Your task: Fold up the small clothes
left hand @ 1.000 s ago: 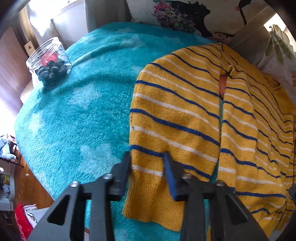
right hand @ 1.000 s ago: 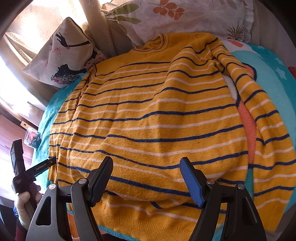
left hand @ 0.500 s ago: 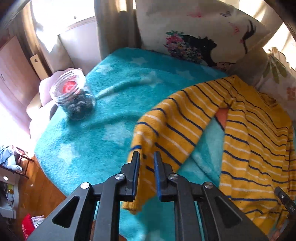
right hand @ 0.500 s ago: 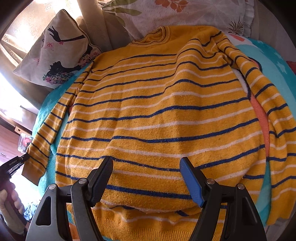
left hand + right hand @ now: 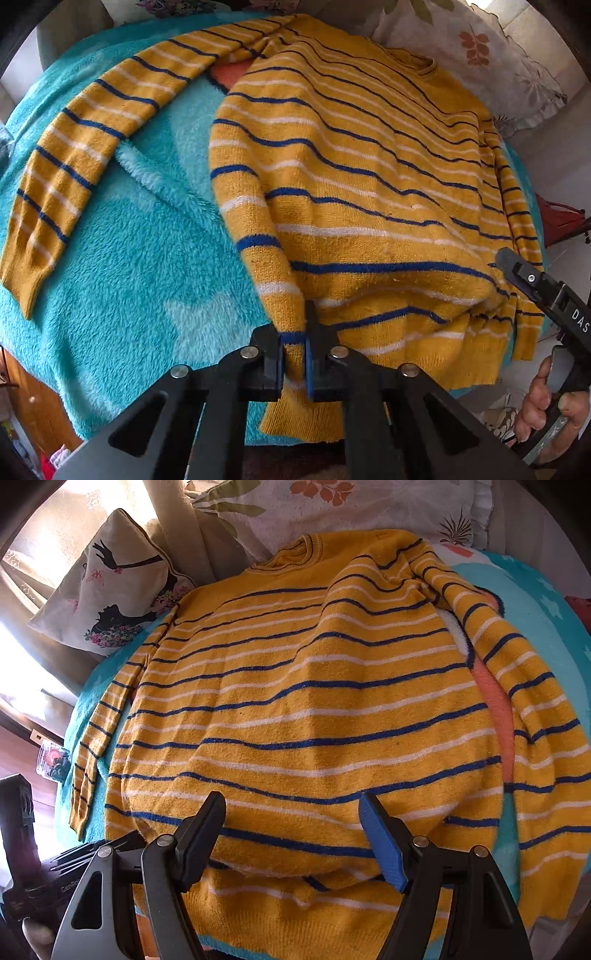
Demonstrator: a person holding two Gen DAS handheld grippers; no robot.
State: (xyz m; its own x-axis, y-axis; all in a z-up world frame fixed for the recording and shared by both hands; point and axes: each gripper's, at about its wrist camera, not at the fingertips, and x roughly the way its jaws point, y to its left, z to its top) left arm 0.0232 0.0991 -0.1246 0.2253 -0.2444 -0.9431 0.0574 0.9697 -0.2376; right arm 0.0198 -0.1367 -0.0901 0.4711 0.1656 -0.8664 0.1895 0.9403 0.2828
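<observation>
Gripping: we hold the left gripper (image 5: 294, 354) with its jaws clenched on the lower left corner of the sweater (image 5: 354, 177), a fold of striped knit pinched between the pads and pulled up off the blanket.
Left jaws: closing tight at this moment, with the sweater's hem edge between them.
Right gripper (image 5: 295, 834): we hold it above the sweater's lower middle, pointing steeply down; its jaws stand wide apart, released, with nothing clamped between them.
Right hand (image 5: 543, 413): seen at the lower right edge of the left wrist view, fingers wrapped around the handle of the right gripper.
Sweater: yellow with blue and white stripes, lying spread on the blanket (image 5: 140, 258), neck toward the pillows and hem toward us.
Left sleeve (image 5: 85, 147): stretched out flat on the blanket, apart from the body of the sweater, cuff toward us.
Right sleeve (image 5: 532, 686): lying along the right side of the body, bent at the shoulder.
Blanket: fluffy turquoise with pale stars; an orange patch shows beside the sweater.
Pillows: a leaf-print pillow (image 5: 354, 506) just behind the collar and a pillow with dark silhouettes (image 5: 107, 590) to its left.
Jar (image 5: 53, 760): a glass jar with dark contents stands at the blanket's far left edge, well apart from the sweater's body.
</observation>
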